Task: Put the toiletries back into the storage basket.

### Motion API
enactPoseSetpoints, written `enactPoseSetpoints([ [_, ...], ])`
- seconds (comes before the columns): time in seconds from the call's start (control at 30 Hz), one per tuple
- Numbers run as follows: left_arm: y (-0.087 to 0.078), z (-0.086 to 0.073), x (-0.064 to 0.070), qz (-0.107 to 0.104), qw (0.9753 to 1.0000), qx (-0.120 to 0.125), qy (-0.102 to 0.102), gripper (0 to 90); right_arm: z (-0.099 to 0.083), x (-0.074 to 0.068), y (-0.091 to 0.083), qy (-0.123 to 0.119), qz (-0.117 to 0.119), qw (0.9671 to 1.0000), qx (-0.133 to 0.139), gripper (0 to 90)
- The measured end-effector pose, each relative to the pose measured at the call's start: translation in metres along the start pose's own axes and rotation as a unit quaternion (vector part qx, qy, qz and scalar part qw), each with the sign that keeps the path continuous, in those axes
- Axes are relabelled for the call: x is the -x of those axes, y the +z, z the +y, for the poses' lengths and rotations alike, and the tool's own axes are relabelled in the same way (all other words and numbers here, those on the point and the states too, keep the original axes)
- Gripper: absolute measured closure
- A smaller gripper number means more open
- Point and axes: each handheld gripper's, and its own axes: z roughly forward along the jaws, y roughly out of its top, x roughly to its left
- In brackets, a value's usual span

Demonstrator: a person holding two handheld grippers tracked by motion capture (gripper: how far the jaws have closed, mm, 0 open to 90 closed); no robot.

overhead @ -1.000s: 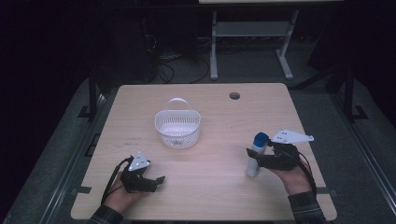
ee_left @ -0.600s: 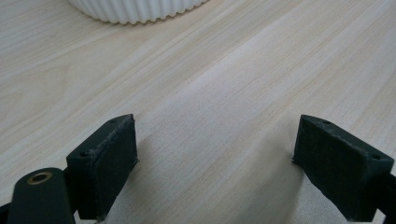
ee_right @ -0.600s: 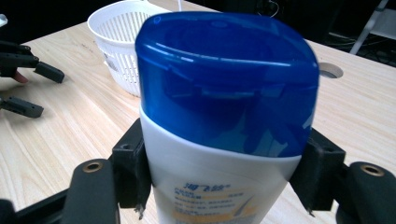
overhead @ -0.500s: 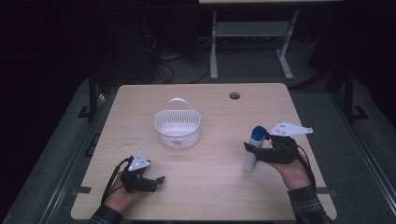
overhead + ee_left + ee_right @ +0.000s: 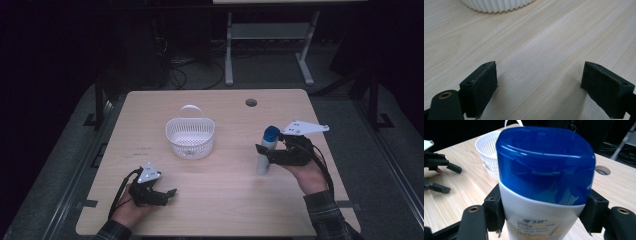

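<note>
Between my right gripper's (image 5: 263, 150) jaws, clenched on its sides just under the cap, stands a white plastic bottle with a blue flip cap (image 5: 265, 150), upright near the right edge of the pale wooden desk (image 5: 230, 200). My right gripper view adds yellow print low on the bottle's front, which the high view is too small to tell. My left gripper (image 5: 170, 194) rests low at the desk's near left with its jaws released, bare wood between them. Farther off, at mid-desk, sits the white slotted plastic basket with a hoop handle (image 5: 190, 137), nothing in it; my left gripper view catches its ribbed base.
</note>
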Motion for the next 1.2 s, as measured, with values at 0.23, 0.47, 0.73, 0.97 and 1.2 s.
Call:
enactPoseSetpoints([
  [0.23,0.0,0.0,0.0,-0.001,1.0,0.001,-0.002,12.4,0.013,0.002,0.006,0.001,0.005,1.0,0.004,32.7],
  [0.47,0.0,0.0,0.0,-0.001,1.0,0.0,0.0,12.4,0.026,0.002,0.011,-0.002,0.006,1.0,0.007,32.7],
  [0.73,0.0,0.0,0.0,-0.001,1.0,0.0,0.0,12.5,0.043,0.0,0.017,-0.015,0.008,0.9998,0.007,32.7],
  [0.97,0.0,0.0,0.0,-0.001,1.0,0.0,0.0,12.4,0.056,-0.002,0.024,-0.02,0.012,0.9996,0.012,32.7],
  [1.2,0.0,0.0,0.0,0.0,1.0,0.001,-0.001,12.5,0.068,-0.006,0.033,-0.023,0.018,0.9995,0.015,32.7],
])
